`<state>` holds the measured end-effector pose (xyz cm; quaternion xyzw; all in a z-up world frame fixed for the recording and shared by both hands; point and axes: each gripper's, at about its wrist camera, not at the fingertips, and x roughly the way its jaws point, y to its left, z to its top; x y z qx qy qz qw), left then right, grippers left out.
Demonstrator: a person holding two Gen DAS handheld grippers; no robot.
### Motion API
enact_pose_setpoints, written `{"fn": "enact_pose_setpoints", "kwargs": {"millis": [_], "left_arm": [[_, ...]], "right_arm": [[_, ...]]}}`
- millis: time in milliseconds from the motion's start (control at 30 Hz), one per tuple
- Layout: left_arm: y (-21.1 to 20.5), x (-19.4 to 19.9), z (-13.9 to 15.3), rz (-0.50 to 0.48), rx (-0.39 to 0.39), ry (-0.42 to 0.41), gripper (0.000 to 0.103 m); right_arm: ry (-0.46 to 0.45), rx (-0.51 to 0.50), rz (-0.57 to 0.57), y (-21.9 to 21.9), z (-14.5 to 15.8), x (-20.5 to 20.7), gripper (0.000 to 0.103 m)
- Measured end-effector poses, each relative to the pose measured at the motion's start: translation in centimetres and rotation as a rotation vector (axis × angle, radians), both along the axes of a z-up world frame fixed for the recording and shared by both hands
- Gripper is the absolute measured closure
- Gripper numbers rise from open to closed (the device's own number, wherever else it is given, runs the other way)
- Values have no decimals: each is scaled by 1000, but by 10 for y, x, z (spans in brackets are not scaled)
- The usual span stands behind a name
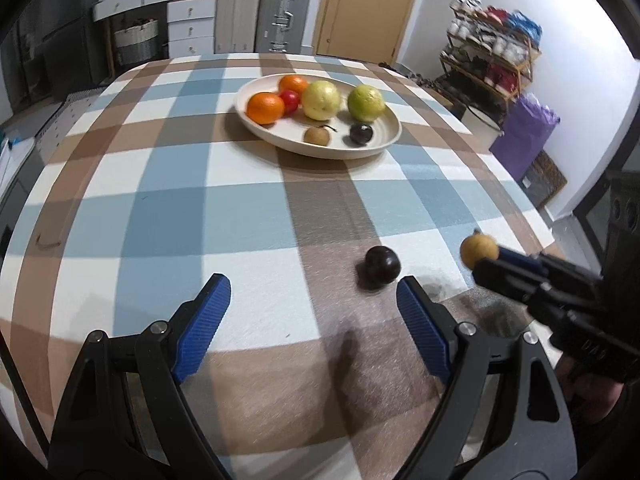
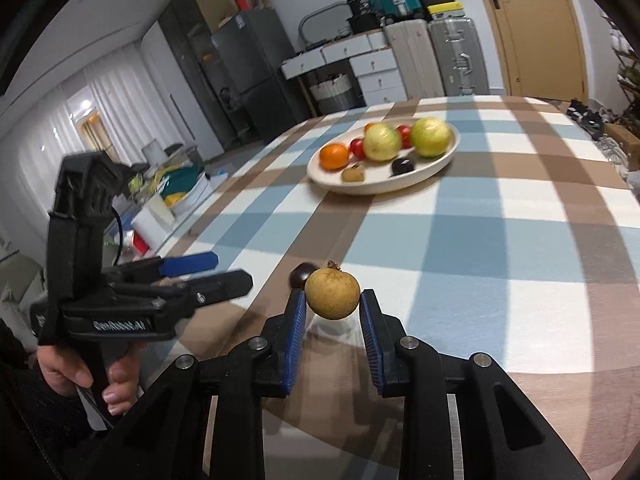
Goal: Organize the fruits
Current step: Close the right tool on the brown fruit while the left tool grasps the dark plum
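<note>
Right gripper (image 2: pixel 333 307) clamped on a small tan fruit (image 2: pixel 332 295) lifted above the checked tablecloth (image 2: pixel 500 240), left gripper (image 1: pixel 314 312) spread wide, dark plum (image 1: pixel 382 267) just beside its right finger, fruit-filled plate (image 1: pixel 276 136) well beyond

Two low wrist views across the table (image 1: pixel 160 208), both toward the plate (image 1: pixel 256 120).

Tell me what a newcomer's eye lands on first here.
First, the small tan fruit pinched in the right gripper, lifted above the checked tablecloth. Next, the cream plate of fruit at the table's far side. A dark plum lies alone beside the open left gripper.
</note>
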<state>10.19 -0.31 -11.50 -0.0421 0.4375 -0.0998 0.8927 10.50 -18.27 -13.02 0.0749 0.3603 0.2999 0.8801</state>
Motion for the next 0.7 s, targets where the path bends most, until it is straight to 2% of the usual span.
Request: {"fn": "enact_pose_setpoints", "kwargs": {"millis": [333, 400, 500, 567, 600, 667, 700], "left_arm": [[-41, 23, -13, -85, 57, 21, 20], [-44, 25, -16, -90, 63, 18, 23], [-45, 26, -17, -101, 55, 26, 39], [-46, 27, -19, -120, 53, 36, 59], [-46, 26, -19, -128, 57, 33, 61], [-47, 25, -19, -149, 39, 34, 78], [-48, 25, -18, -162, 25, 36, 81]], "right_arm": [[11, 42, -62, -33, 0, 7, 75], [24, 64, -71, -39, 0, 8, 75], [14, 61, -77, -43, 2, 8, 75], [6, 64, -75, -45, 3, 7, 75], [1, 63, -77, -45, 4, 7, 75], [-2, 65, -77, -46, 4, 7, 75], [-1, 65, -77, -46, 4, 7, 75]]}}
